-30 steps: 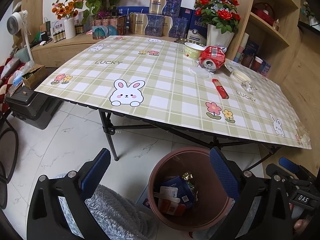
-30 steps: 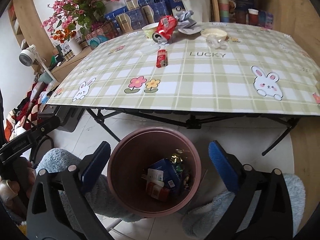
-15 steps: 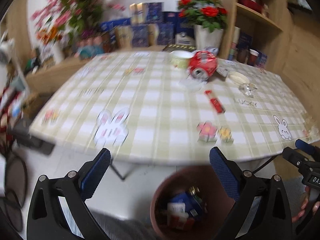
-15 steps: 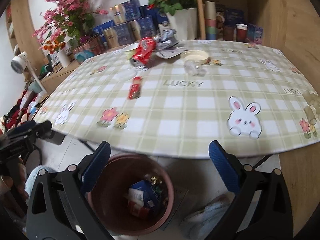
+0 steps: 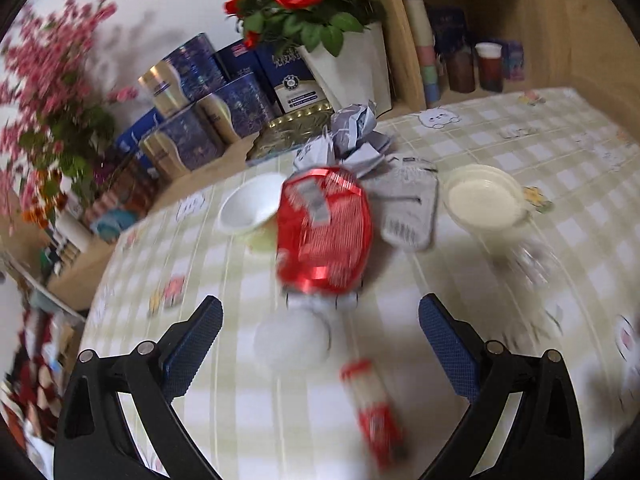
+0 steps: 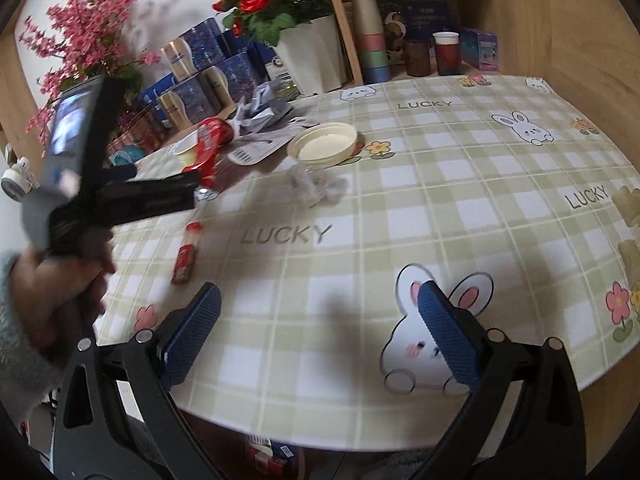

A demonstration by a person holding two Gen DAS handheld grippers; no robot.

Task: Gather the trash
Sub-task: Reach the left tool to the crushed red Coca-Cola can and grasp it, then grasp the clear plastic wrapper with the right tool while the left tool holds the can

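Trash lies on the checked tablecloth (image 5: 560, 184). A crushed red can (image 5: 324, 232) lies just beyond my left gripper (image 5: 320, 340), which is open and empty above the table. A round clear lid (image 5: 292, 340) sits between its fingers. A red stick wrapper (image 5: 376, 412) lies nearer. Behind the can are a white cup (image 5: 250, 208), crumpled paper (image 5: 356, 124), a grey packet (image 5: 408, 208) and a cream lid (image 5: 484, 200). My right gripper (image 6: 320, 328) is open and empty over the table's near edge. In its view the left gripper (image 6: 132, 196) hovers by the can (image 6: 210, 140), with clear crumpled plastic (image 6: 316, 184) nearby.
A white vase of red roses (image 5: 352, 68), blue and gold boxes (image 5: 208, 112) and pink flowers (image 5: 48, 92) stand behind the table. A wooden shelf with cups (image 6: 372, 44) is at the back right. Some trash (image 6: 272, 456) shows under the table edge.
Both grippers have risen from over the bin to above the table. The left one has moved far forward to the red can. The bin has left both views.
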